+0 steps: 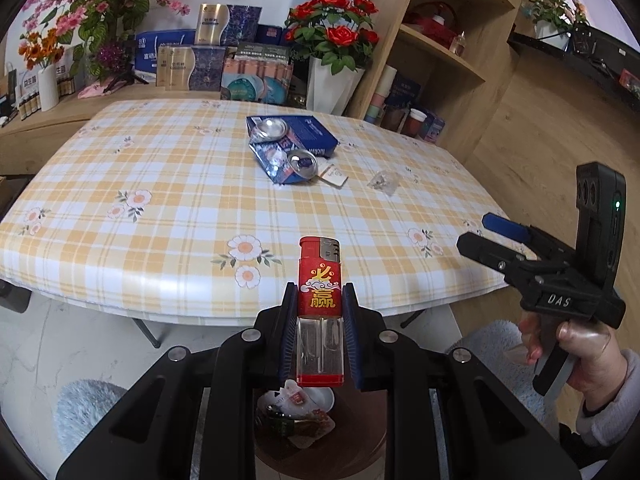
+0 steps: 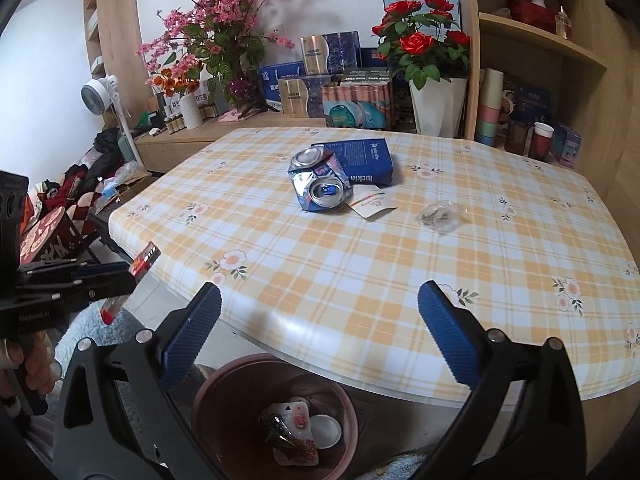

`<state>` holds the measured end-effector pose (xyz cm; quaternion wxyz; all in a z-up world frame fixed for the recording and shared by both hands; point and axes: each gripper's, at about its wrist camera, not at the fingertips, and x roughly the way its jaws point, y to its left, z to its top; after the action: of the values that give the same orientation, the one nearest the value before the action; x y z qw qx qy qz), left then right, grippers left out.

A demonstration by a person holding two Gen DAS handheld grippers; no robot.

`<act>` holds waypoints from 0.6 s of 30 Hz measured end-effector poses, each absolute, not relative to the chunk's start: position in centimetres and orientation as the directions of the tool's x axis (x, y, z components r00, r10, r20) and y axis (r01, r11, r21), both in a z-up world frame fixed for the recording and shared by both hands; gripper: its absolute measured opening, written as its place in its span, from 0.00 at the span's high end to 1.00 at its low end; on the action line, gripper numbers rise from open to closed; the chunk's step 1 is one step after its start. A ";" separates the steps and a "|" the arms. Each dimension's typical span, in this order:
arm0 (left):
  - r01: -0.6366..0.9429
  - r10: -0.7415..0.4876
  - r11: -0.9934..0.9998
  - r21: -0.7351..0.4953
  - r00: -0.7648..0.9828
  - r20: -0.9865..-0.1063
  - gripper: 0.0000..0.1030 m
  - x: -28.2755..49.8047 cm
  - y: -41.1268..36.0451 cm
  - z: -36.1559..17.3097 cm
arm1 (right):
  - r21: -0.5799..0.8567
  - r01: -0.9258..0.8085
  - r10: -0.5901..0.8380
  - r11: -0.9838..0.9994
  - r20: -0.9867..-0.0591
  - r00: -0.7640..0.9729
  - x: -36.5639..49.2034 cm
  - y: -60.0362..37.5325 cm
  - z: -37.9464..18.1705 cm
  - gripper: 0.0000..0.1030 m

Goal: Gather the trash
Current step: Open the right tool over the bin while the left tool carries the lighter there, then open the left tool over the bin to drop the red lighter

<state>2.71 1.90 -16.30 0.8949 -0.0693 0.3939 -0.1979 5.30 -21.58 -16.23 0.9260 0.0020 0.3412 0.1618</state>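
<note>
Left gripper (image 1: 320, 316) clamps a red-and-clear plastic lighter (image 1: 320, 312) between ribbed blue pads, held above the round brown bin (image 2: 208, 392) of wrappers. Right gripper (image 2: 320, 336) hangs with jaws spread wide and empty. On the glossy plaid tablecloth (image 2: 360, 280) lie a crushed aluminium can (image 2: 320, 184), blue carton (image 2: 360, 160) and crinkled clear wrapper (image 2: 438, 214).
</note>
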 end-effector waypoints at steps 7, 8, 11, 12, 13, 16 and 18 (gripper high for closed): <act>0.322 -0.421 0.905 -0.279 0.572 -0.705 0.79 2.1 0.6 -17.9 | 0.098 -0.286 0.283 0.953 -0.625 0.727 5.1 -22.1 -15.6 0.06; 0.326 -0.421 0.904 -0.276 0.570 -0.706 0.79 2.0 0.5 -18.0 | 0.098 -0.283 0.280 0.954 -0.626 0.728 5.0 -22.2 -15.6 0.06; 0.337 -0.428 0.899 -0.278 0.555 -0.713 0.79 1.7 0.1 -18.3 | 0.095 -0.276 0.272 0.956 -0.628 0.729 5.0 -22.3 -15.5 0.06; 0.339 -0.429 0.899 -0.278 0.551 -0.716 0.79 1.6 0.1 -18.4 | 0.094 -0.276 0.272 0.957 -0.628 0.729 5.0 -22.3 -15.5 0.06; 0.343 -0.433 0.897 -0.281 0.544 -0.719 0.79 1.6 0.1 -18.5 | 0.094 -0.275 0.271 0.957 -0.629 0.728 5.0 -22.3 -15.5 0.06; 0.346 -0.443 0.891 -0.293 0.533 -0.721 0.72 1.5 0.2 -18.7 | 0.095 -0.277 0.272 0.956 -0.635 0.723 5.1 -22.4 -15.6 0.06; 0.343 -0.439 0.894 -0.289 0.539 -0.719 0.57 1.4 0.3 -18.7 | 0.088 -0.275 0.266 0.957 -0.639 0.722 5.1 -22.3 -15.7 0.06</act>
<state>1.36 0.26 -18.67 0.8753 -0.0564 0.4250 -0.2236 5.06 -22.34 -15.68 0.9278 -0.0067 0.3433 0.1460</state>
